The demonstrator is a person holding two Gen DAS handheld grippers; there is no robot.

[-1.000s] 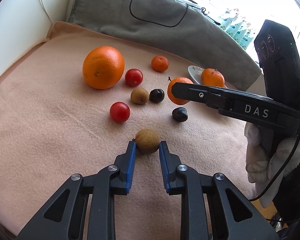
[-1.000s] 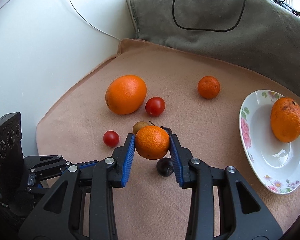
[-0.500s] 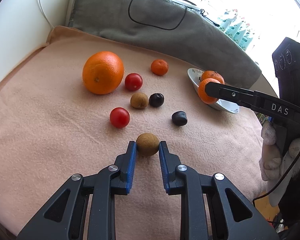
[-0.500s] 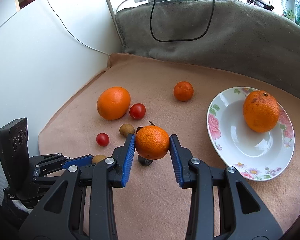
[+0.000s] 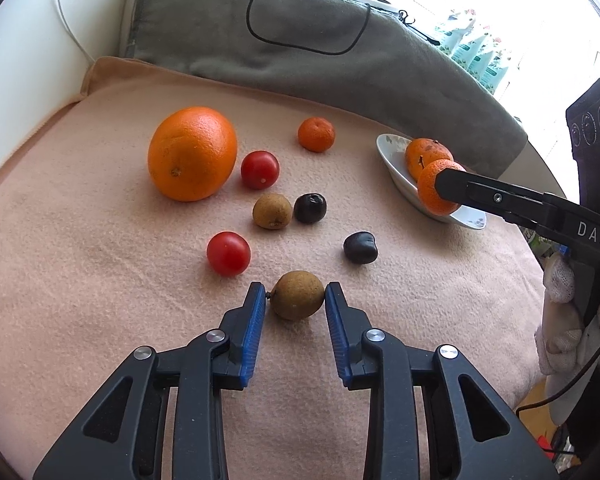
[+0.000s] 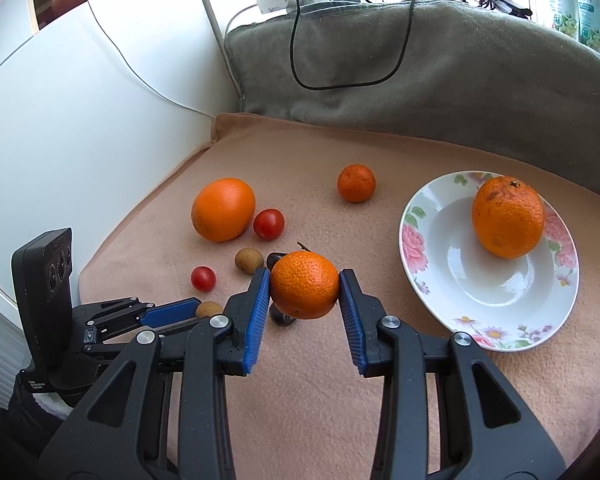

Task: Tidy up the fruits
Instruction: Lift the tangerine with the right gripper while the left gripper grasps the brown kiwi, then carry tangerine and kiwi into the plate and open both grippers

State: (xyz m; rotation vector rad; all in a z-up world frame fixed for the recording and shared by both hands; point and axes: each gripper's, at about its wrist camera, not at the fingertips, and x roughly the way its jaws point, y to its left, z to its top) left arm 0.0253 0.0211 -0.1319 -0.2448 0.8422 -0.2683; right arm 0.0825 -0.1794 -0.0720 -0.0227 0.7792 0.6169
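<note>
On the peach blanket a small brown fruit (image 5: 296, 295) lies between the blue pads of my left gripper (image 5: 295, 288). Its jaws are opening, and a thin gap shows at the left pad. My right gripper (image 6: 305, 276) is shut on a mandarin (image 6: 305, 285), held above the blanket just left of the flowered plate (image 6: 420, 240). An orange (image 6: 508, 218) sits in that plate. In the left wrist view the held mandarin (image 5: 432, 192) hangs in front of the plate (image 5: 396, 168).
Loose on the blanket are a large orange (image 5: 192, 154), a small mandarin (image 5: 316, 134), two tomatoes (image 5: 260, 170) (image 5: 228, 253), another brown fruit (image 5: 272, 211) and two dark fruits (image 5: 310, 208) (image 5: 360, 247). A grey cushion (image 5: 340, 60) with a black cable lies behind, and a white wall stands at left.
My right gripper carried the mandarin rightward, up to the plate. The left pads have parted slightly from the brown fruit, which stays on the blanket.
</note>
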